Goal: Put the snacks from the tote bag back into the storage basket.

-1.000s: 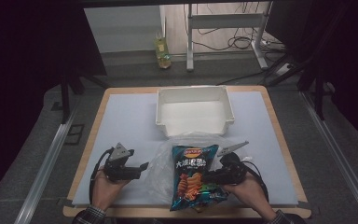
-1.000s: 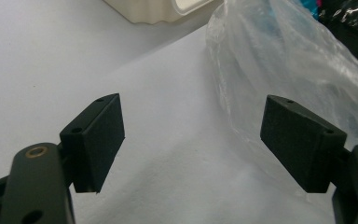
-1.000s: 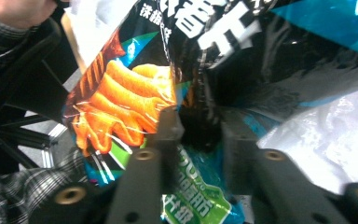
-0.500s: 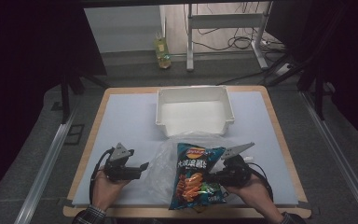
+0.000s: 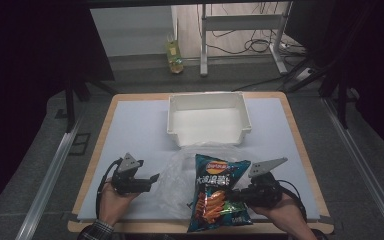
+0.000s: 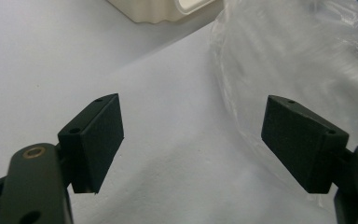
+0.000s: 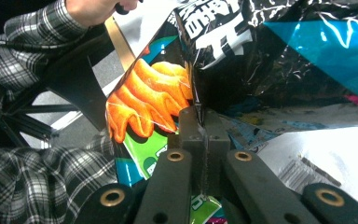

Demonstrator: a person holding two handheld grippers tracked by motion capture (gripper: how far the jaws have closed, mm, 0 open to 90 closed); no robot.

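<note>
A dark blue snack bag (image 5: pixel 219 192) with orange chips printed on it (image 7: pixel 154 93) hangs tilted over the table's front edge. My right gripper (image 5: pixel 237 196) is shut on the bag's side seam, and its jaws (image 7: pixel 198 117) pinch the foil with no gap. A crumpled clear plastic bag (image 5: pixel 179 176) lies on the white mat to the left of the snack bag. My left gripper (image 5: pixel 153 179) hovers beside it, open, with nothing between its pads (image 6: pixel 98 135). The plastic bag (image 6: pixel 303 60) lies just beyond the right pad.
A white rectangular bin (image 5: pixel 207 137) stands at the back middle of the mat, and one of its corners (image 6: pixel 154 9) also appears ahead of my left gripper. A person's plaid sleeve (image 7: pixel 32 177) is at the front edge. Bare mat (image 5: pixel 130 130) lies at the left.
My right gripper has moved right and upward with the snack bag, which now hangs higher and more upright. The left gripper has stayed where it was.
</note>
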